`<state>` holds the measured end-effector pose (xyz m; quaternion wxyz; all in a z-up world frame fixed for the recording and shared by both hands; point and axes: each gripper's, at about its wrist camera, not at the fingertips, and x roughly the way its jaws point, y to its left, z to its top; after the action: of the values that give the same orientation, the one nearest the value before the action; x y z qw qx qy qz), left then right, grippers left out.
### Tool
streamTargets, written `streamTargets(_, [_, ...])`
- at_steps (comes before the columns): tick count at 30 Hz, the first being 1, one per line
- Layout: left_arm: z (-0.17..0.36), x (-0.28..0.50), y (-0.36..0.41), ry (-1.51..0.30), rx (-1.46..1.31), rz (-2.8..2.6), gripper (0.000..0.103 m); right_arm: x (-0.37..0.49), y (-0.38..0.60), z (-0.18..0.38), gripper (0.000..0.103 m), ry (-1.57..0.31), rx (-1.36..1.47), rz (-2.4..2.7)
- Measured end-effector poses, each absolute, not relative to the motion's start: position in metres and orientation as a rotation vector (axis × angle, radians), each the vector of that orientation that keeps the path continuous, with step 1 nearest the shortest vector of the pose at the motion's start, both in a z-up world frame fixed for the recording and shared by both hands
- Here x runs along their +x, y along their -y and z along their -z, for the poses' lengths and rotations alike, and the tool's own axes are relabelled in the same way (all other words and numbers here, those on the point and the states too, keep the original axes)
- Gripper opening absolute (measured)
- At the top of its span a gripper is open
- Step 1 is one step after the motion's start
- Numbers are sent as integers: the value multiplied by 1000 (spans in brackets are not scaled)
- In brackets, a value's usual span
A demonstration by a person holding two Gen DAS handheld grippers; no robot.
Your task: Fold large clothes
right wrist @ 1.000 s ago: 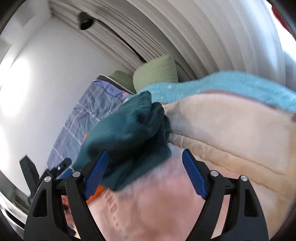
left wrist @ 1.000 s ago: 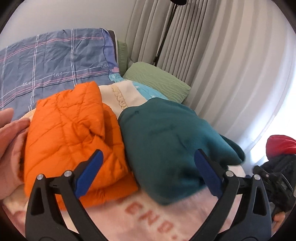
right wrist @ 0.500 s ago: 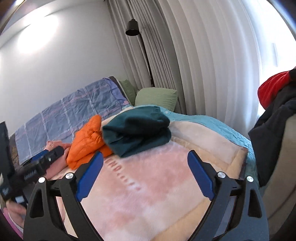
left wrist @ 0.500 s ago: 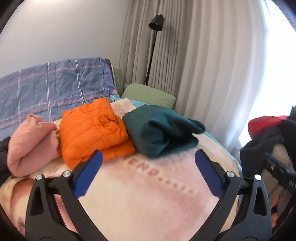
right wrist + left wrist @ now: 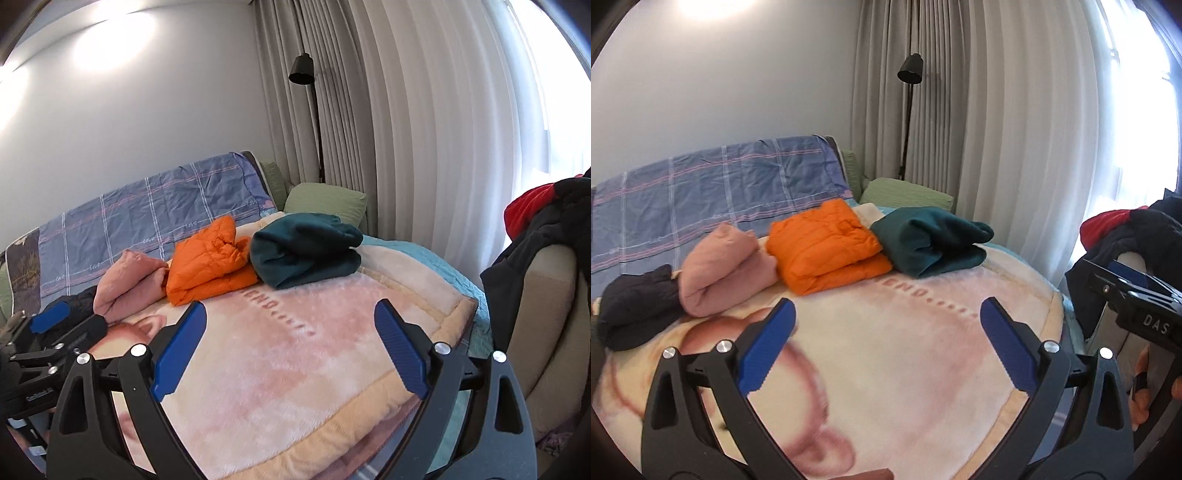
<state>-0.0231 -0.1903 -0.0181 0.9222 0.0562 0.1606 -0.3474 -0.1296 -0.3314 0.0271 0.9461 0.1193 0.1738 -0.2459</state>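
Several folded garments lie in a row across the far side of the bed: a black one (image 5: 635,306), a pink one (image 5: 724,266), an orange puffer jacket (image 5: 823,247) and a dark teal one (image 5: 931,240). They also show in the right wrist view: the pink one (image 5: 129,284), the orange one (image 5: 210,266), the teal one (image 5: 303,251). My left gripper (image 5: 886,347) is open and empty, held back above the pink blanket (image 5: 886,369). My right gripper (image 5: 291,350) is open and empty, also back from the pile.
A chair (image 5: 546,314) piled with dark and red clothes (image 5: 539,218) stands at the right of the bed. A green pillow (image 5: 325,203), a blue plaid cover (image 5: 147,218), a floor lamp (image 5: 303,74) and curtains (image 5: 424,129) are behind.
Both grippers pulled back and away from the teal garment, which now lies folded beside the orange jacket. More of the bed and the room has come into view.
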Motion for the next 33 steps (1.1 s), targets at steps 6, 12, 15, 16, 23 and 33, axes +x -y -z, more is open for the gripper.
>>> streamTargets(6, [18, -49, 161, -305, 133, 673, 101, -132, 313, -21, 93, -393, 223, 504])
streamTargets(12, [18, -63, 145, -302, 141, 642, 101, -130, 295, -20, 93, -405, 181, 504])
streamTargets(15, [19, -69, 138, -293, 141, 637, 101, -128, 290, -19, 93, -409, 172, 504])
streamTargets(16, [19, -70, 137, -291, 142, 629, 101, -128, 289, -19, 93, -411, 172, 502])
streamTargets(23, [20, -70, 134, -291, 145, 618, 101, -127, 286, -19, 93, -415, 159, 519])
streamTargets(33, [32, -67, 141, -329, 181, 638, 101, -122, 289, -14, 93, -433, 171, 523])
